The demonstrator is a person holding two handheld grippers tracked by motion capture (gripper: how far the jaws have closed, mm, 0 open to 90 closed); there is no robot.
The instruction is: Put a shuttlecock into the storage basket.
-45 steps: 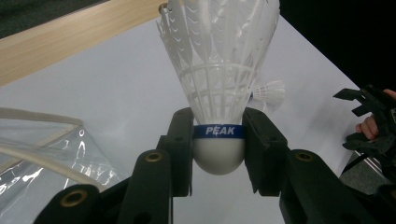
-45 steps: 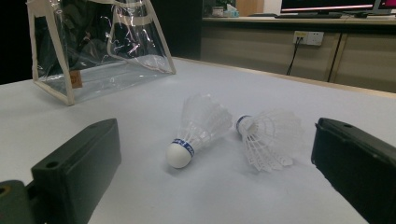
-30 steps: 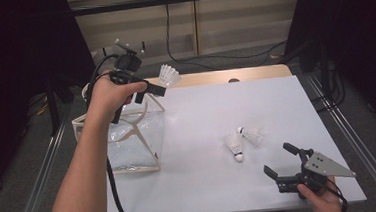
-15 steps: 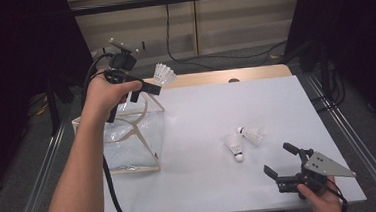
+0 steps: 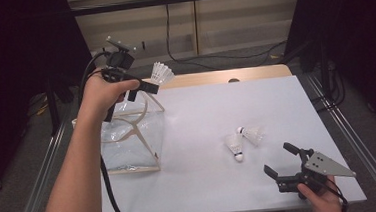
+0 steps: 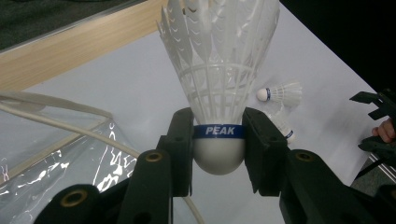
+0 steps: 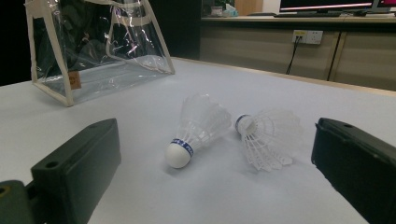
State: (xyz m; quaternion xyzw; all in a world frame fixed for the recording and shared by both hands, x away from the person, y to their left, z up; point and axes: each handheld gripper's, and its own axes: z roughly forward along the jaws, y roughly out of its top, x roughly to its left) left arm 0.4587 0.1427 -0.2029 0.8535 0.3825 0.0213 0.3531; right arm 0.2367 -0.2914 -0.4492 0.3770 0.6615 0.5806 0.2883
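One shuttlecock (image 6: 217,84) clamped in left gripper (image 5: 143,87) fingers above clear bag (image 5: 128,140); two shuttlecocks (image 5: 242,141) left on desk (image 5: 216,104); right gripper (image 5: 279,164) fingers wide.

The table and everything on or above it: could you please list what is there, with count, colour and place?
held shuttlecock: one, white feathers with a blue PEAK band, raised over the bag, clamped at its cork base.
loose shuttlecocks: two, white with blue bands, lying on their sides, right of centre on the table, close together.
clear bag: one, see-through plastic with cream trim and handles, standing at the table's left edge.
table: one, white top with a wooden far edge.
left gripper: one, black, held up over the bag, shut on the held shuttlecock.
right gripper: one, black with a grey plate, near the table's front right corner, jaws open, pointing at the loose shuttlecocks.
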